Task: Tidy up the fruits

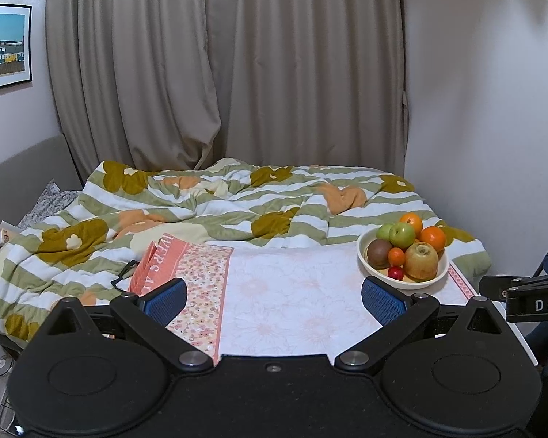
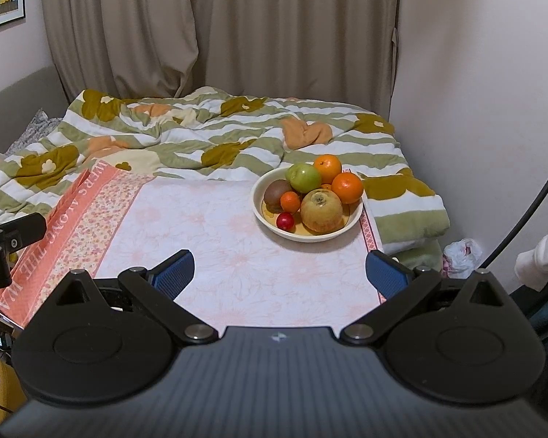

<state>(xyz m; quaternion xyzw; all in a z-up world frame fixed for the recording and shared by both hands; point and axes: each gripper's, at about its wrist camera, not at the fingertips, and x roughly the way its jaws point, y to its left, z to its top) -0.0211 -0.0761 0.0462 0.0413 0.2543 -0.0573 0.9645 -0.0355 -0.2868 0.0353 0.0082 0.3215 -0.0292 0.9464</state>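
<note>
Here, both grippers hang over the near edge of a cloth-covered table (image 2: 237,255), each with its blue-padded fingers spread wide and nothing between them — the left gripper (image 1: 274,301) and the right gripper (image 2: 279,273) alike. The fruit sits heaped in a cream bowl (image 2: 307,235) at about one o'clock in both wrist views, near the table's far right corner. In it lie a green apple (image 2: 303,177), two oranges (image 2: 347,187) toward the back, a brown kiwi (image 2: 277,189) at the left, a small tangerine (image 2: 290,201), a large yellowish pear-like fruit (image 2: 321,210) in front, and a little red fruit (image 2: 285,221) at the bowl's near rim. Beyond the table, at twelve o'clock, a rumpled flowered quilt (image 2: 201,135) covers a bed — drawn curtains (image 2: 201,25) behind.
</note>
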